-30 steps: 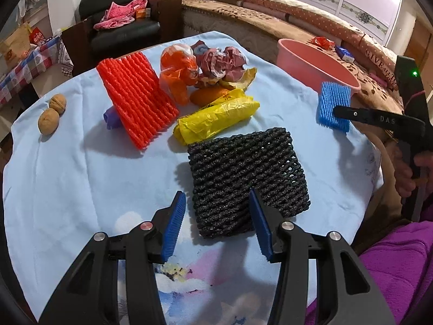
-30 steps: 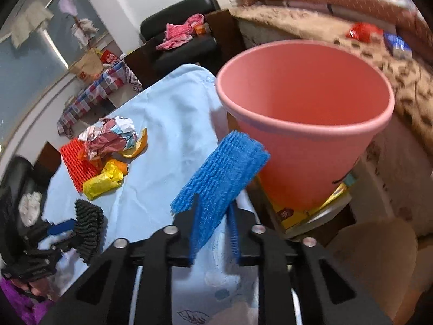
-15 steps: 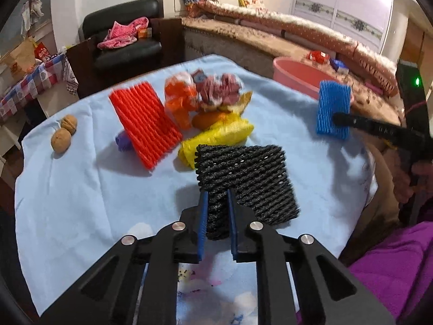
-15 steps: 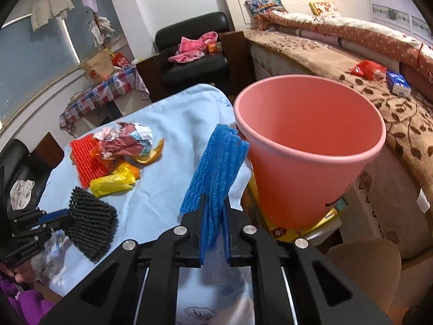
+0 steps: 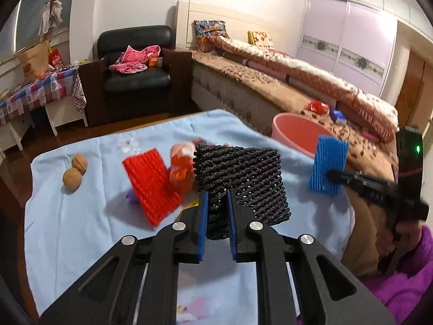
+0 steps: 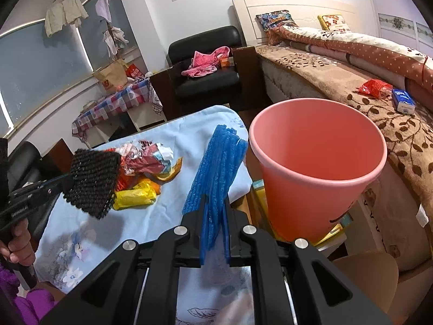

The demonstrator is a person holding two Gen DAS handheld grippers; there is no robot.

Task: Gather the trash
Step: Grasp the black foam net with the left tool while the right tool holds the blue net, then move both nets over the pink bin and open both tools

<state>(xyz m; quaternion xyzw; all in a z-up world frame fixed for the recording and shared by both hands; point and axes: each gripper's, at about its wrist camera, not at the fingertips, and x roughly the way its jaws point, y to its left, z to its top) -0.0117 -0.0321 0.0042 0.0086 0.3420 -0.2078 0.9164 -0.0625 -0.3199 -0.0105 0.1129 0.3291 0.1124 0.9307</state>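
The left tongs [image 5: 217,211] point down and forward over the worktop [image 5: 81,230], which has a light blue cloth on it. They are pinching the near edge of a black foam net [image 5: 243,178]. The net is up in the air, clear of the cloth, and it stands up in front of the tongs.

The right tongs [image 6: 215,216] also tip down a little. They are pinching a blue foam net [image 6: 216,168] by its bottom end, so the net sticks up from them. It hangs over the worktop's right edge, just beside the pink bin [image 6: 319,162]. The bin stands off the side of the worktop, near the bed [image 6: 351,75], and its inside looks bare.

In the right wrist view, a hand [image 6: 17,241] with a purple sleeve [image 6: 24,306] grips the handle of the left tongs at the far left.

More trash lies on the cloth: a red foam net [image 5: 151,184], a yellow bag [image 6: 134,196], crumpled wrappers [image 6: 146,157] and a bit of orange peel [image 6: 173,172]. Two walnuts [image 5: 75,172] sit touching near the left edge, well apart from the pile.
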